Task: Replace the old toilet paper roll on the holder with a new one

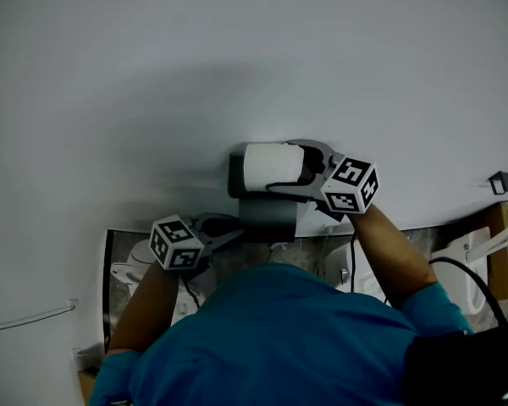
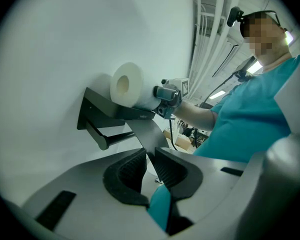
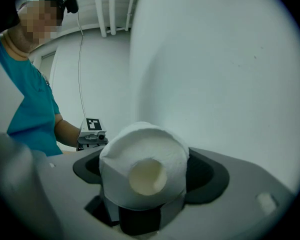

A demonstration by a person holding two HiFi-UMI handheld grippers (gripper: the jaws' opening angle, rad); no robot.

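Note:
A dark holder [image 1: 237,180] is fixed to the white wall; in the left gripper view its bare bar [image 2: 110,138] sticks out under a top shelf [image 2: 115,109]. A full white toilet paper roll [image 1: 271,166] [image 2: 127,84] [image 3: 145,171] lies on that shelf, and my right gripper [image 1: 309,174] [image 3: 145,159] is shut on it, one jaw on each side. My left gripper [image 1: 227,231] [image 2: 149,156] is below and to the left, shut on the holder's grey cover flap [image 1: 267,218] [image 2: 146,134], which hangs out from the shelf's edge.
White bathroom fixtures [image 1: 134,260] [image 1: 467,265] stand below the holder on both sides. A cardboard box [image 1: 501,256] is at the far right and a black cable [image 1: 470,282] loops near my right arm. The person's teal shirt [image 1: 271,345] fills the bottom of the head view.

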